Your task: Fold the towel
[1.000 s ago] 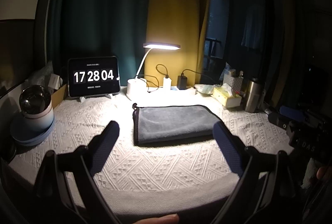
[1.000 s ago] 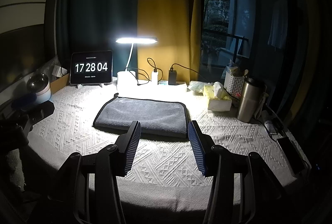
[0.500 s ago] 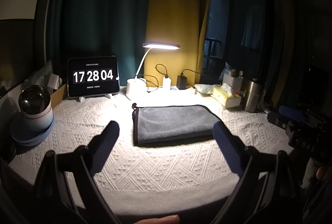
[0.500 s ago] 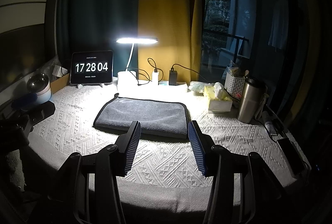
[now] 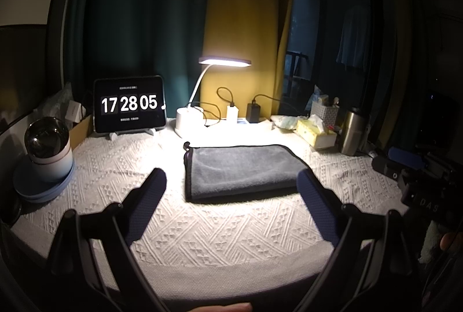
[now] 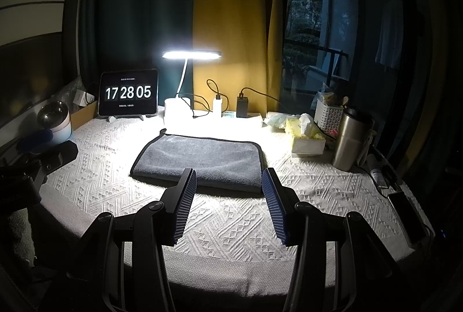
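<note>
A grey towel [image 5: 243, 170] with a dark edge lies folded flat on the white textured tablecloth [image 5: 225, 228], under the lamp. It also shows in the right wrist view [image 6: 202, 160]. My left gripper [image 5: 231, 181] is open and empty, held above the table's near edge, short of the towel. My right gripper [image 6: 228, 181] is open and empty, its blue-padded fingertips just short of the towel's near edge. The right gripper's body shows at the right in the left wrist view [image 5: 419, 181].
A lit desk lamp [image 5: 224, 63], a tablet clock [image 5: 130, 108], chargers and cables stand at the back. A round speaker on blue plates [image 5: 47, 150] is at left. A tissue box [image 6: 306, 138], basket, steel flask [image 6: 351, 138] and phone [image 6: 408, 213] are at right.
The clock has gone from 17:28:04 to 17:28:05. Both grippers and the towel have stayed still.
</note>
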Action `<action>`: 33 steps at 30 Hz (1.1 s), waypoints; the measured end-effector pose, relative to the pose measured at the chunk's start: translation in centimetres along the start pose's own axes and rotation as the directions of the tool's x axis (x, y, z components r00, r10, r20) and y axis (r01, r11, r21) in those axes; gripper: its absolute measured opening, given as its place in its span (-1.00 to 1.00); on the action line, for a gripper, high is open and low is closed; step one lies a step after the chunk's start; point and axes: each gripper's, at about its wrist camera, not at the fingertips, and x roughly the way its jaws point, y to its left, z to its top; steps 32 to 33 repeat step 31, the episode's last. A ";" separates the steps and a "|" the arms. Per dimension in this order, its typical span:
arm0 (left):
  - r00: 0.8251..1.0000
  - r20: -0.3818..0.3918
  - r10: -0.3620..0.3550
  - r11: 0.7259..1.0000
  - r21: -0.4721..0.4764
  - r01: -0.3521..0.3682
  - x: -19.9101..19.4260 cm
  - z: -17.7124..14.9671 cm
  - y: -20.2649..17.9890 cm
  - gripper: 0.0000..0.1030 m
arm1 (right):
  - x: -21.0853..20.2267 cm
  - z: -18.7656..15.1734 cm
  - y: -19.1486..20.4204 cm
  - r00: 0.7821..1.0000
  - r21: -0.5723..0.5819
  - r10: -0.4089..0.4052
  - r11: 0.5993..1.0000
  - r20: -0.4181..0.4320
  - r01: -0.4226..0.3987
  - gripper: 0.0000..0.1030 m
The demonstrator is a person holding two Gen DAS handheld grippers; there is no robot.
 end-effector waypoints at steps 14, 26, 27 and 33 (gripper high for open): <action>1.000 0.000 0.000 1.000 0.000 0.000 0.0 0.0 0.0 0.80 | 0.1 0.0 0.0 1.000 0.001 0.000 1.000 -0.001 0.000 -0.02; 1.000 -0.008 -0.001 1.000 -0.003 0.001 0.0 -0.5 0.0 0.80 | 0.4 -0.6 0.3 1.000 0.001 0.002 1.000 -0.007 -0.002 -0.02; 1.000 -0.010 -0.001 1.000 -0.003 0.001 0.1 -0.5 0.1 0.80 | 0.5 -0.5 0.2 1.000 0.002 0.002 1.000 -0.007 -0.002 -0.02; 1.000 -0.007 -0.001 1.000 0.001 0.001 0.1 -0.6 0.1 0.80 | 0.7 -0.9 0.1 1.000 0.004 0.006 1.000 -0.012 -0.006 -0.02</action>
